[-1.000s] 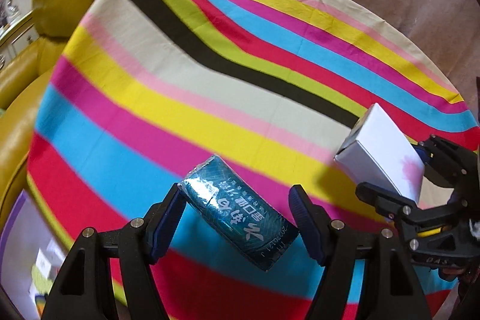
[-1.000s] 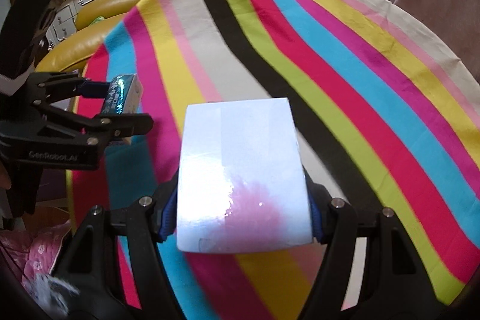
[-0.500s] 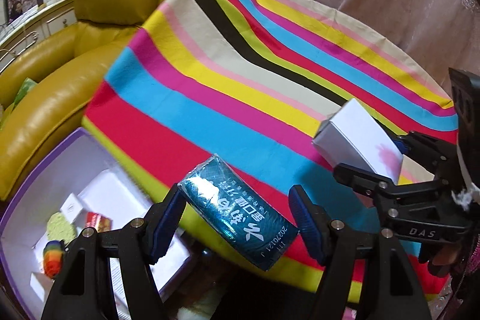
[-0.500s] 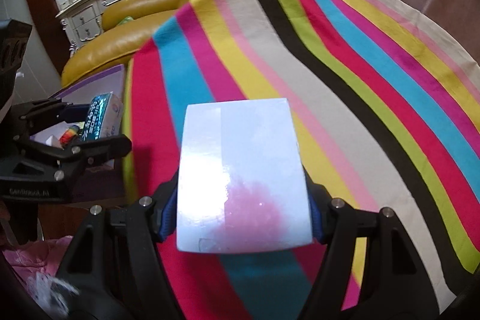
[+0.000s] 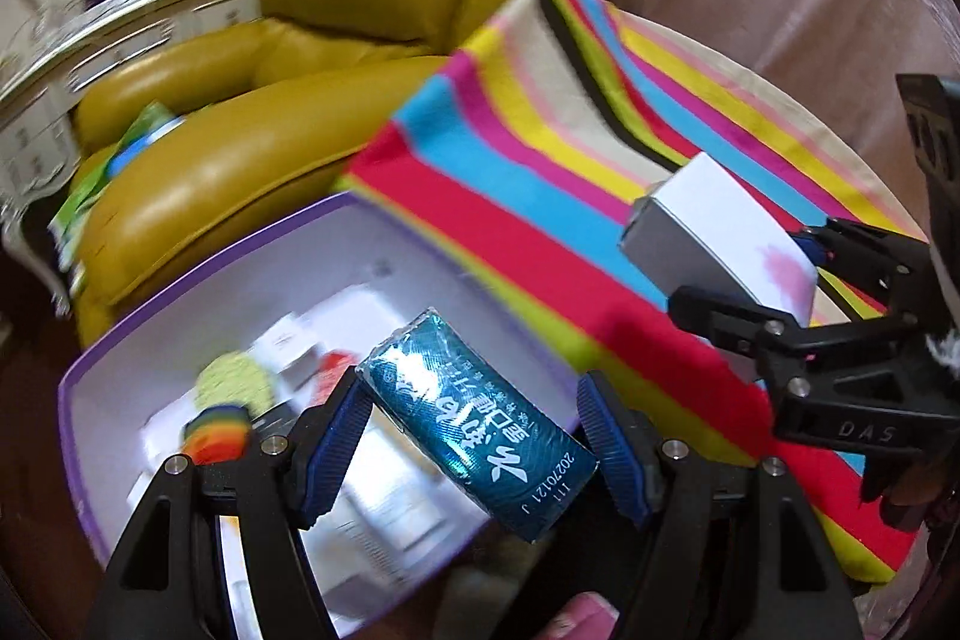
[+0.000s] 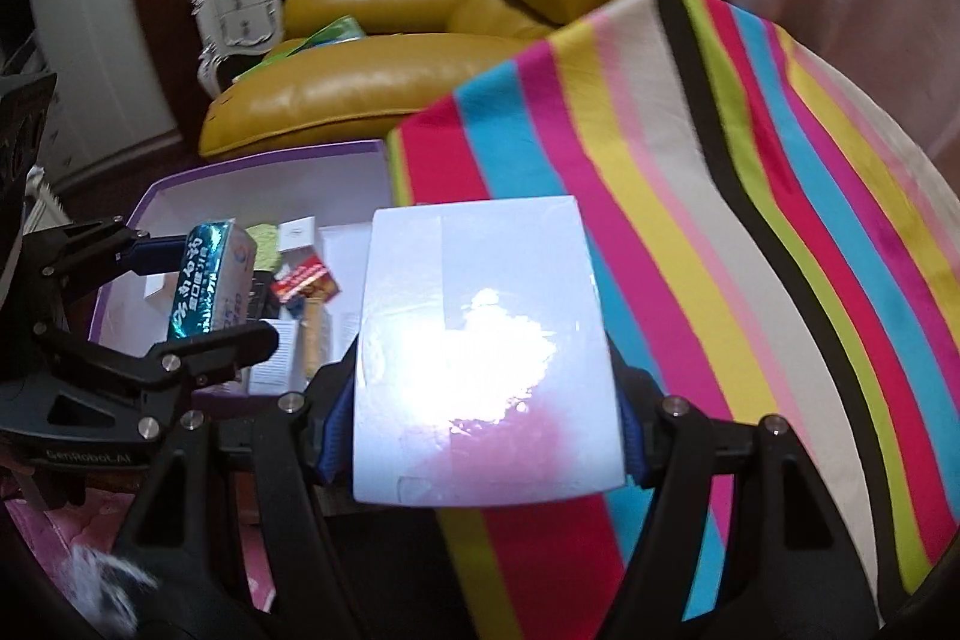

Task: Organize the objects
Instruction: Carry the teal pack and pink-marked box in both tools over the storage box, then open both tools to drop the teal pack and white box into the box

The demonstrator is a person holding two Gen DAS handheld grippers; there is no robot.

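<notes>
Bright stripes, teal foil, mustard leather.
The tablecloth runs in red, blue, magenta, yellow, pink, cream, black and lime stripes; the packet is teal with white lettering; the white box has a pink blotch; the storage box is white with a purple rim; the armchair is mustard yellow.

We see our right gripper clamped on a glossy white rectangular box with a pink patch, its blue pads pressed against both sides. To the left, our left gripper holds a shiny teal wrapped packet with white lettering above an open purple-rimmed storage box with white walls, which contains small cartons and papers. A round desk under a multicoloured striped cloth fills the right side. Behind stands a mustard-yellow leather sofa.
</notes>
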